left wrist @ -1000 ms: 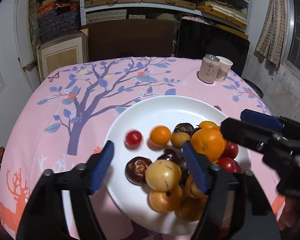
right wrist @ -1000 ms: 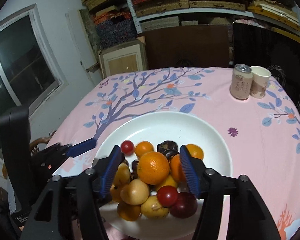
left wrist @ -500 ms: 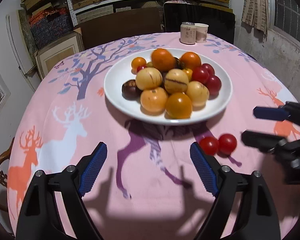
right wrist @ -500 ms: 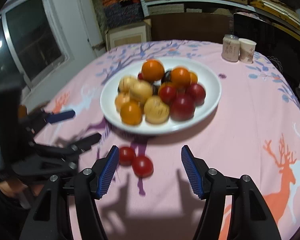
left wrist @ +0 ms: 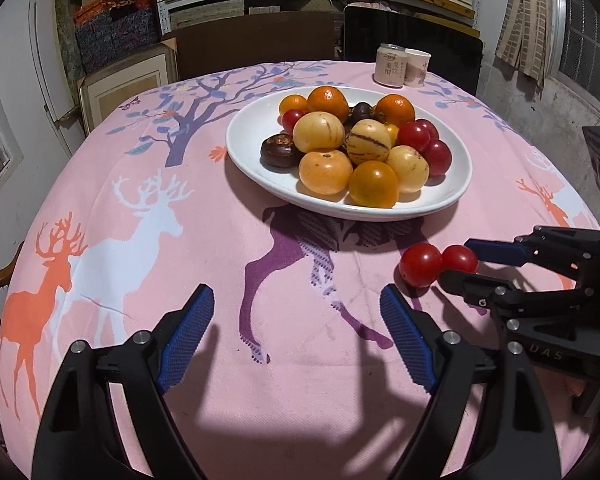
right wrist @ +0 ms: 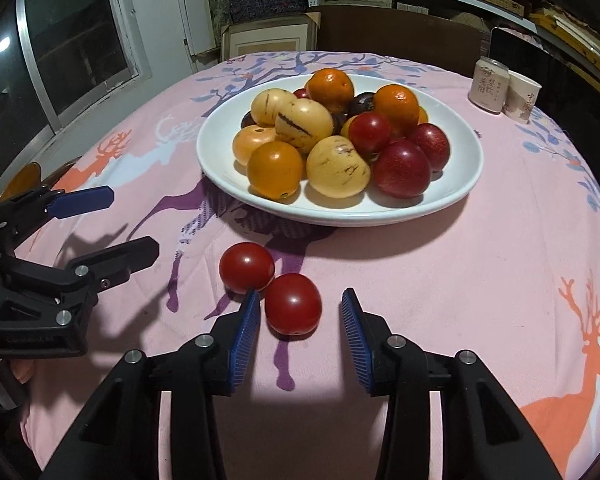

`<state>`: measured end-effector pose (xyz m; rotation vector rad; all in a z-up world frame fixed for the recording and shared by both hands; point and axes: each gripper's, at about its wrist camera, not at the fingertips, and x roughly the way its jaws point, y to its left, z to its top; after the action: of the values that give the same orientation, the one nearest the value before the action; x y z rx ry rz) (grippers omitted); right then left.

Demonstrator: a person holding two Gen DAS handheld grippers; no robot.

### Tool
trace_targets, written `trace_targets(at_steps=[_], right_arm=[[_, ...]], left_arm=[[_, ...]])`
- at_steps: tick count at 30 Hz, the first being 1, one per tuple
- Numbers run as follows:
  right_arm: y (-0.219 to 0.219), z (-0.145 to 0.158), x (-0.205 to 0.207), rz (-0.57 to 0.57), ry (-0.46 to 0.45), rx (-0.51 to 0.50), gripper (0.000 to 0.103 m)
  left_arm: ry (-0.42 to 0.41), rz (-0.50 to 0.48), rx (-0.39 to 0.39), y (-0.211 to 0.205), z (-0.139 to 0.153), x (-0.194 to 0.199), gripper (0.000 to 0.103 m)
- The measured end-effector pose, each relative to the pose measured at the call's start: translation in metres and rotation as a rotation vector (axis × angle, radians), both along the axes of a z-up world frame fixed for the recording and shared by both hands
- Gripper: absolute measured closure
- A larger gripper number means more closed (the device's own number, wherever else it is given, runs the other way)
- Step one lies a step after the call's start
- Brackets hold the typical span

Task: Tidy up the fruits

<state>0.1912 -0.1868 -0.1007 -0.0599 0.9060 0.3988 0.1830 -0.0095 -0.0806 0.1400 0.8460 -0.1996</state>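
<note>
The right gripper (right wrist: 296, 316) sits low over the pink tablecloth (right wrist: 440, 280) with its jaws closing around the nearer of two red tomatoes (right wrist: 293, 304). That tomato lies between the blue pads (right wrist: 244, 328); the left-hand pad is just beside its skin, while a clear gap shows between the fruit and the other pad, so the pads do not press on it yet. The second tomato (right wrist: 246, 267) lies touching the first, a little farther out and to the side, outside the jaws and just beyond the tip of the left-hand pad. In the left wrist view the same pair shows on the cloth, the larger-looking tomato (left wrist: 421, 265) beside the one (left wrist: 459, 258) framed by the right gripper's fingers (left wrist: 492, 251). The left gripper (left wrist: 296, 336) hovers over bare cloth with its jaws spread wide and nothing between them; its blue pads (left wrist: 186, 340) touch no fruit. Beyond the two tomatoes stands the white plate (right wrist: 220, 160), piled with oranges, yellow striped fruits, dark red plums and a few dark brown fruits. At the far edge of the table a drink can (right wrist: 487, 86) and a paper cup (right wrist: 522, 96) stand side by side.
</note>
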Motion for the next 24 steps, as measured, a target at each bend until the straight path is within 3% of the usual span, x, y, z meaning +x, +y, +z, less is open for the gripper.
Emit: trace_targets(at_steps=[8,12,15,20,24], right_arm=[[-0.03,0.022,-0.02,-0.06,-0.065,0.138,0.073],[-0.065,0.026,-0.031,-0.173,-0.119,0.213,0.073],[-0.076,0.019,-0.033,-0.244,-0.123,0.165,0.073],[-0.082,0.014,-0.039,-0.235,-0.126,0.188,0.073],[-0.078,0.015,-0.039,-0.198,-0.135,0.191,0.073]], left_arm=[[0.008,-0.034,-0.011,-0.013,0.0,0.0,0.02],[0.004,-0.098,-0.028,-0.04,0.003,0.0,0.02],[-0.007,-0.123,0.021,-0.065,-0.003,0.004,0.02],[-0.016,-0.131,0.03,-0.084,-0.007,0.011,0.02],[-0.034,-0.156,0.039,-0.084,-0.008,0.008,0.036]])
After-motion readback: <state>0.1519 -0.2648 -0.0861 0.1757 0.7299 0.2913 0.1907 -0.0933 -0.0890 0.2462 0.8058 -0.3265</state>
